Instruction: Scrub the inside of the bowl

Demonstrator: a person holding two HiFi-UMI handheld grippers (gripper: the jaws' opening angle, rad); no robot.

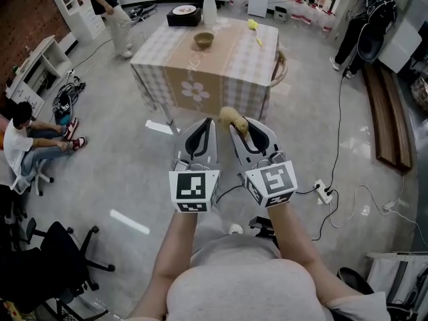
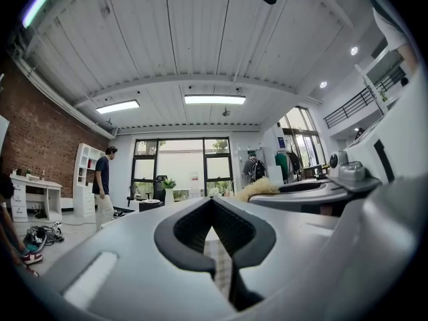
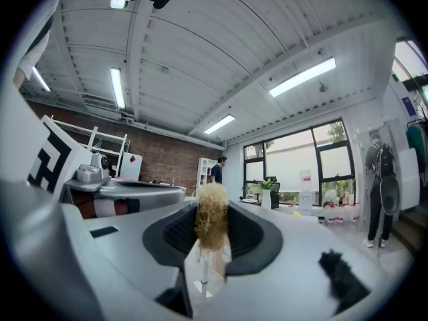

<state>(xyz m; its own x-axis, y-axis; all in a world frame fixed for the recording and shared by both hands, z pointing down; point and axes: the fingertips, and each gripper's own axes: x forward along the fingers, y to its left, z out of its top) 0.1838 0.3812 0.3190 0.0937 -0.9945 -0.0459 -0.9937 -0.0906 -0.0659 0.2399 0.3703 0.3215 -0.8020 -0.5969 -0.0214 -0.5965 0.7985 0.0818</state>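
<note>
While the bowl (image 1: 204, 40) sits on the table (image 1: 227, 79), short of the table's near edge the right gripper (image 1: 241, 127) clamps a tan scrubber (image 1: 231, 117); the left gripper (image 1: 206, 126) is clenched, empty.

Open grey floor (image 1: 120, 159) lies between the claws and the desk (image 1: 200, 79), with no thing on the straight way to its near edge. On the desk, the bowl (image 1: 204, 40) stands alone with bare cloth on all sides; the vase (image 1: 209, 9) and a black box (image 1: 184, 17) crowd the far edge behind it. A chair back (image 1: 279, 65) is just beside the desk's right side. Cables and a power strip (image 1: 324, 192) trail over the floor to the right; a black office chair (image 1: 57, 253) and a seated person (image 1: 23, 146) take up the left.
</note>
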